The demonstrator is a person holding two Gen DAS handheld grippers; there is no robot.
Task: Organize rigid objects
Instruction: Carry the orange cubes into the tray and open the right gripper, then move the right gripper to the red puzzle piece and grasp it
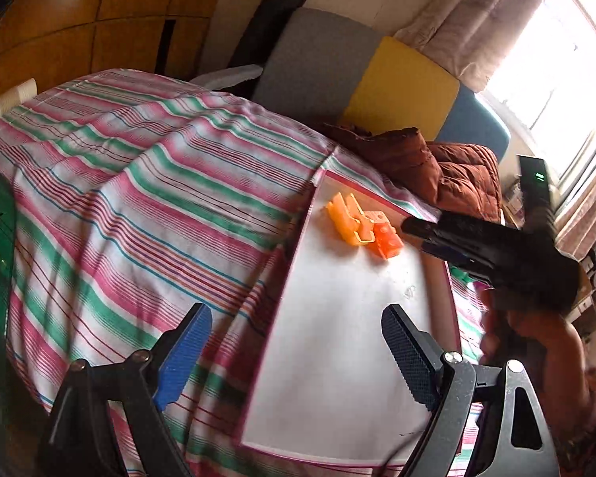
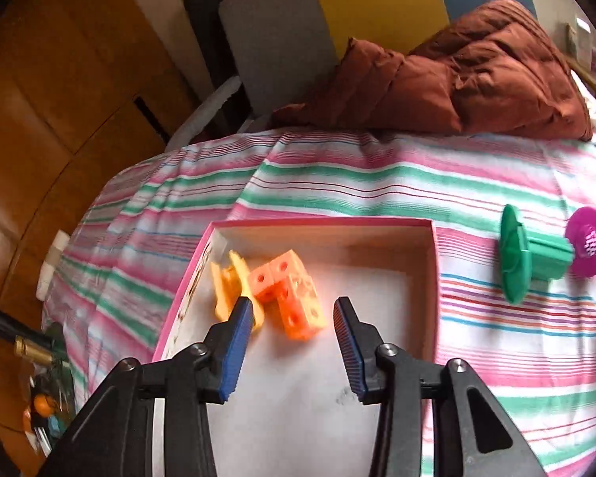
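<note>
A shallow pink-rimmed box [image 2: 322, 224] with a white floor lies on the striped bedsheet. Inside it lie an orange cube-block piece [image 2: 294, 298] and a yellow-orange plastic piece [image 2: 228, 290], touching each other. They also show in the left wrist view: the orange piece [image 1: 385, 238] and the yellow piece [image 1: 345, 218] in the box [image 1: 337, 318]. My right gripper [image 2: 294, 310] is open and empty, just above the orange piece; it appears in the left wrist view [image 1: 421, 234]. My left gripper [image 1: 296, 318] is open and empty over the box's left edge.
A green flanged plastic piece [image 2: 530, 256] and a magenta round piece [image 2: 588, 244] lie on the sheet right of the box. A brown quilted cloth [image 2: 457, 75] is heaped at the far side. A wooden cupboard [image 2: 59, 79] stands left.
</note>
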